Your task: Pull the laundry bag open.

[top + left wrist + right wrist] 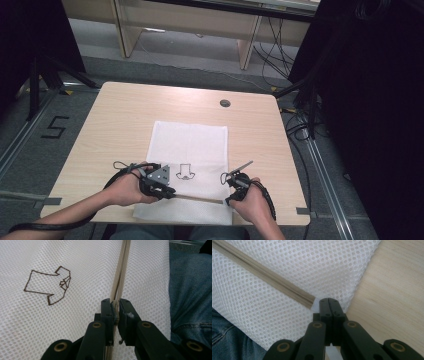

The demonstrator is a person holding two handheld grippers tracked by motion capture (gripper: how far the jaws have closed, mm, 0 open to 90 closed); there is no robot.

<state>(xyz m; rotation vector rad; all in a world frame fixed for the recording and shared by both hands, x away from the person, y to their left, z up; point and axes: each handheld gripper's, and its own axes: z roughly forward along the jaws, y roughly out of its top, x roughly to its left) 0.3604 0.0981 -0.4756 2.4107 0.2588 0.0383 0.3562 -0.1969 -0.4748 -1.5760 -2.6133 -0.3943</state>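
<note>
Left gripper (115, 305): jaws nearly together, clamped on the zipper slider (115, 304) of the mesh laundry bag; in the high view it sits at the bag's near left, held in the person's left hand (125, 189).
Right gripper (328, 302): jaws pressed flat together, pinching the white fabric tab at the zipper's end, close to the bag's near right corner; held in the right hand (252, 202).
Zipper (267, 275): beige, running left to right along the bag's near edge between the two grippers, pulled straight.
Mesh laundry bag (189, 145): white, fine honeycomb netting, rectangular, lying flat at the middle of the table's near half; its near edge hangs slightly over the table edge.
Printed mark (47, 285): brown outline of a collared shirt on the bag, just beyond the left gripper.
Table (125, 115): light wood grain, with a round grey cable grommet (225, 103) far right of the bag.
Person: blue jeans (192, 295) beneath the table's near edge.
</note>
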